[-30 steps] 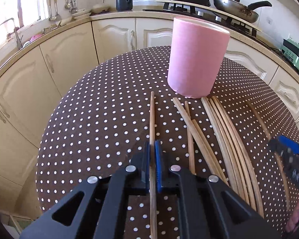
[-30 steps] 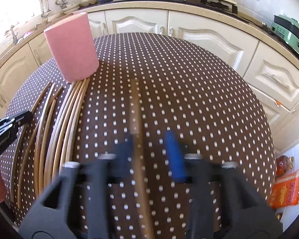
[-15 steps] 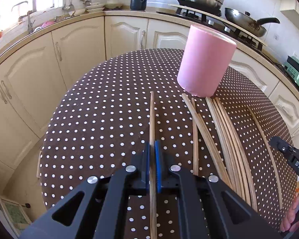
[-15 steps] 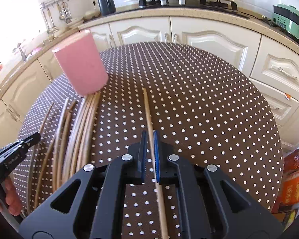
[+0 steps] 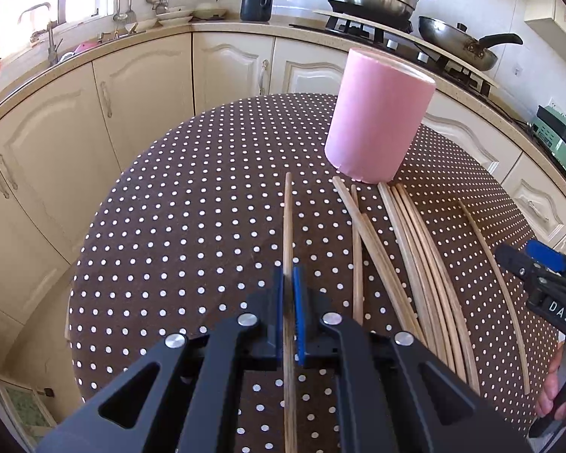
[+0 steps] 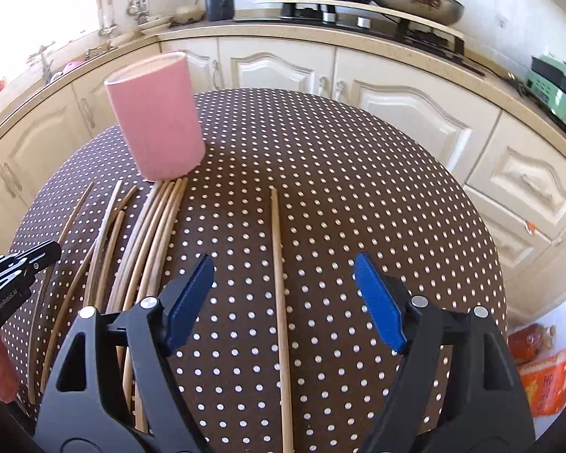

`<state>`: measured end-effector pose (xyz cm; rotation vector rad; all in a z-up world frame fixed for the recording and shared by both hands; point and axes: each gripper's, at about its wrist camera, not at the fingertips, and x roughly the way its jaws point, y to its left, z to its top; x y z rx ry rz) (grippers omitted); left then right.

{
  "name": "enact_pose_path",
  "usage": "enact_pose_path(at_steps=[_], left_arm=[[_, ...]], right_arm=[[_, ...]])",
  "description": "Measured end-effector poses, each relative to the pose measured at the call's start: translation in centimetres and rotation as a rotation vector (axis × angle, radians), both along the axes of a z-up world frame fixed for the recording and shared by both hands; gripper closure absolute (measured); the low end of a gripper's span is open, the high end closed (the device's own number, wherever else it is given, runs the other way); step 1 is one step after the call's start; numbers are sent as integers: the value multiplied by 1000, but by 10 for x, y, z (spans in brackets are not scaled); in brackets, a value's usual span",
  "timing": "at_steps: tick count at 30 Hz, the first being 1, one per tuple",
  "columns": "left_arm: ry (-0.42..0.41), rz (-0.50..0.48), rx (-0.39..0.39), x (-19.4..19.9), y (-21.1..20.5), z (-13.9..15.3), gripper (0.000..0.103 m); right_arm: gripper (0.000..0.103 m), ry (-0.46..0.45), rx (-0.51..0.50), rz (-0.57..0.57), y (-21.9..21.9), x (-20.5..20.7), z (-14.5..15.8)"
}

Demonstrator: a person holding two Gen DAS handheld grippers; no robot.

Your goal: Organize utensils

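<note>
A tall pink holder (image 5: 377, 124) (image 6: 156, 120) stands upright at the far side of the dotted table. My left gripper (image 5: 288, 275) is shut on a single wooden chopstick (image 5: 287, 219) that points ahead, just left of the holder. Several more chopsticks (image 5: 426, 264) (image 6: 147, 234) lie fanned on the cloth in front of the holder. My right gripper (image 6: 283, 275) has its jaws opening wide. One chopstick (image 6: 277, 249) lies between them, and neither blue pad touches it. Each gripper shows at the edge of the other's view: the right gripper (image 5: 539, 275) and the left gripper (image 6: 22, 264).
The round table (image 6: 358, 173) wears a brown polka-dot cloth and drops off on all sides. Cream cabinets (image 5: 139, 94) curve behind it, with a stove and pans (image 5: 456, 45) on the counter. Orange packets (image 6: 547, 377) lie on the floor to the right.
My right gripper closed on the lone chopstick, then spread wide and let it go. My left gripper kept its grip on its chopstick and barely moved.
</note>
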<state>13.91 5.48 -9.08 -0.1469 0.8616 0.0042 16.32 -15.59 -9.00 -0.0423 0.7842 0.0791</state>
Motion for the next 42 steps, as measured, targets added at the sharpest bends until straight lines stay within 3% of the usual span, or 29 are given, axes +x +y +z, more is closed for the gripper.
enact_pose_path(at_steps=[3,4,5,6,11,18,26,32,42], left_arm=[[0,3,-10,2,3,-1,97],[0,5,-14,2,4,-1,97],[0,6,-18,2,5,-1,97],[-3,4,-23,2,6,-1,97],[-23,-18,-46,0,9,1,97],[-71,-21,-62,-1,16,12,97],[-144,-11,-83,-1,16,36,97],[-231,-4,-54,-5,8,65,97],[-338,26,-96,-4,3,112,97]], right_arm=[[33,16,-40,3,4,6,-5],[51,37,-50,7,5,10,-9],[83,68,-38,16,4,16,-14],[89,106,-16,22,3,21,-21],[97,105,-3,29,0,29,-24],[97,58,86,-5,-9,24,-15],[97,-59,157,-8,-16,12,24],[97,-146,183,12,-13,9,51],[97,-258,213,16,-5,-5,88]])
